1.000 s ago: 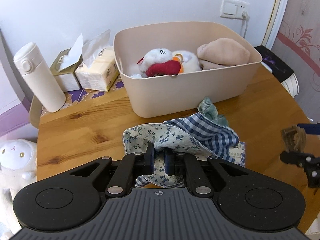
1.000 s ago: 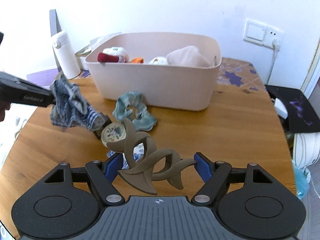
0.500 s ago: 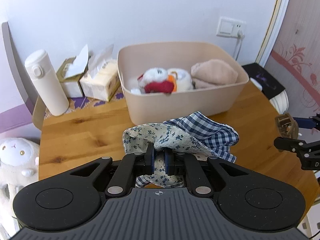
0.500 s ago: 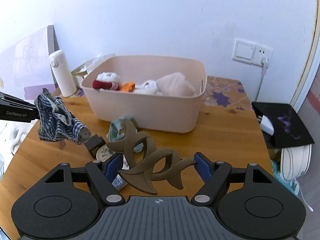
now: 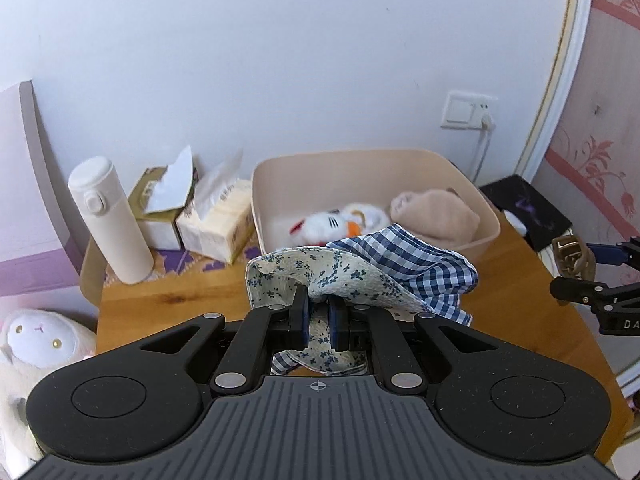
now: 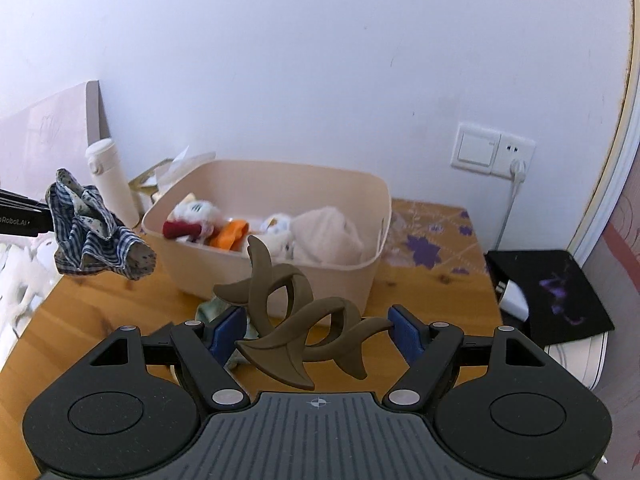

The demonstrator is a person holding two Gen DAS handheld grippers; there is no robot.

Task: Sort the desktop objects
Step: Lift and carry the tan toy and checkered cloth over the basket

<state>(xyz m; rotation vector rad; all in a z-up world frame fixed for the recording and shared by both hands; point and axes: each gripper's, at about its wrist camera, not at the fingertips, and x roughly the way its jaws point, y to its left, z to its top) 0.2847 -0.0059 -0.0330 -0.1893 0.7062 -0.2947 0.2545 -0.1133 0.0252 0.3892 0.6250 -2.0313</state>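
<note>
My left gripper [image 5: 319, 317] is shut on a bundle of blue checked and floral cloth [image 5: 360, 272], held in the air in front of the beige bin [image 5: 486, 210]; the cloth also shows in the right wrist view [image 6: 90, 236]. My right gripper [image 6: 318, 330] is shut on a brown hair claw clip [image 6: 296, 320], held above the table short of the bin [image 6: 276, 280]. The bin holds plush toys [image 6: 192, 218] and a beige cloth [image 6: 330, 236]. A green scrunchie [image 6: 210, 310] lies on the table under the clip.
A white flask [image 5: 110, 222] and two tissue packs [image 5: 216, 216] stand left of the bin. A white plush [image 5: 38, 344] sits off the table's left edge. A black pad [image 6: 548, 292] lies off the right edge. A wall socket [image 6: 494, 150] is behind.
Both grippers have risen well above the table with their loads. The bin now looks smaller and lower in both views.
</note>
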